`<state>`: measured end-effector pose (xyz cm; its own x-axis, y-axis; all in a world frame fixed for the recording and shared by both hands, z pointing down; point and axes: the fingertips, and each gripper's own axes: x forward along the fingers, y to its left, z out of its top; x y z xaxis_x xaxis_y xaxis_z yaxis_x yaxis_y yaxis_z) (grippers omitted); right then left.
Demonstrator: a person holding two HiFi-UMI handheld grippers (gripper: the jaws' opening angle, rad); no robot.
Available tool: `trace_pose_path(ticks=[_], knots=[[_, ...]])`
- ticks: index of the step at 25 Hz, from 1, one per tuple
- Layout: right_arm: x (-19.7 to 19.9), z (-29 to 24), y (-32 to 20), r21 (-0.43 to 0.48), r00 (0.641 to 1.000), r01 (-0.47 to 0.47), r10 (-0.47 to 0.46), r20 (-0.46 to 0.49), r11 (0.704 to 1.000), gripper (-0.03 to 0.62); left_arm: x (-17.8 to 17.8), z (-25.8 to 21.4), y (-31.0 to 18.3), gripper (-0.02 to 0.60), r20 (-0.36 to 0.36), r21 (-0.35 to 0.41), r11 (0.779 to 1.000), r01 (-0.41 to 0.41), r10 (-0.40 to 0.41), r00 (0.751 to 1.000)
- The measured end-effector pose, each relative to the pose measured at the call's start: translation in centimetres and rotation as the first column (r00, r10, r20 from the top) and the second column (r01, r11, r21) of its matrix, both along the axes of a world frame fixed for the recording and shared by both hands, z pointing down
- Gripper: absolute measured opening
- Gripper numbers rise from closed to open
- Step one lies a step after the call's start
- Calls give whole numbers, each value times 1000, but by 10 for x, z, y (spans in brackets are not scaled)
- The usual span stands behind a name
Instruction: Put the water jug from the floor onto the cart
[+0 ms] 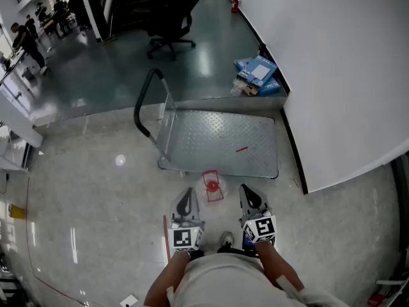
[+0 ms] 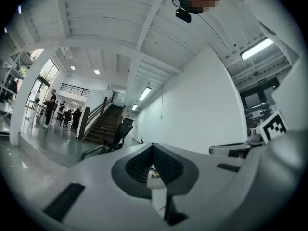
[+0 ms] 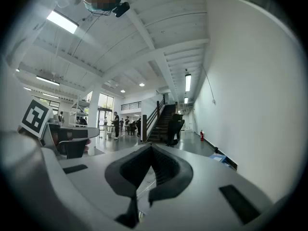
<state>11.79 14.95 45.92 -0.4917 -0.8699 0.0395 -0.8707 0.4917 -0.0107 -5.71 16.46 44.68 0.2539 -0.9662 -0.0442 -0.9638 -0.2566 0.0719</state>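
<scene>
The water jug (image 1: 212, 187), clear with a red cap, stands on the floor just in front of the near edge of the cart (image 1: 255, 147). The cart is a flat metal platform with a black push handle (image 1: 144, 101) on its left side, and its deck carries nothing but a small red mark. My left gripper (image 1: 186, 197) is held level to the left of the jug, my right gripper (image 1: 246, 194) to its right. Neither touches it. Both are shut with nothing between the jaws, as the left gripper (image 2: 154, 166) and right gripper (image 3: 151, 170) views show. Neither gripper view shows the jug.
A white wall (image 1: 345, 75) runs along the cart's right side. Blue boxes (image 1: 258, 73) lie by its base beyond the cart. Farther off stands a black office chair (image 1: 171, 18). Several people (image 1: 25, 37) are at desks far left. A staircase (image 3: 161, 121) rises ahead.
</scene>
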Motion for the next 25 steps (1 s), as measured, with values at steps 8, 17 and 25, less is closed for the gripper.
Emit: trace_pose_path(ticks=[8, 17, 25], knots=[[0, 6, 2, -4, 1000, -1, 1, 4, 1000, 11, 4, 2, 1, 3, 8, 6, 1000, -15, 15, 1000], [2, 18, 2, -21, 1000, 0, 0, -8, 1000, 11, 13, 6, 2, 3, 18, 3, 999, -44, 44, 999], [6, 90, -30, -156, 986, 33, -57, -157, 987, 14, 45, 9, -11, 3, -13, -46, 998, -54, 53, 998]])
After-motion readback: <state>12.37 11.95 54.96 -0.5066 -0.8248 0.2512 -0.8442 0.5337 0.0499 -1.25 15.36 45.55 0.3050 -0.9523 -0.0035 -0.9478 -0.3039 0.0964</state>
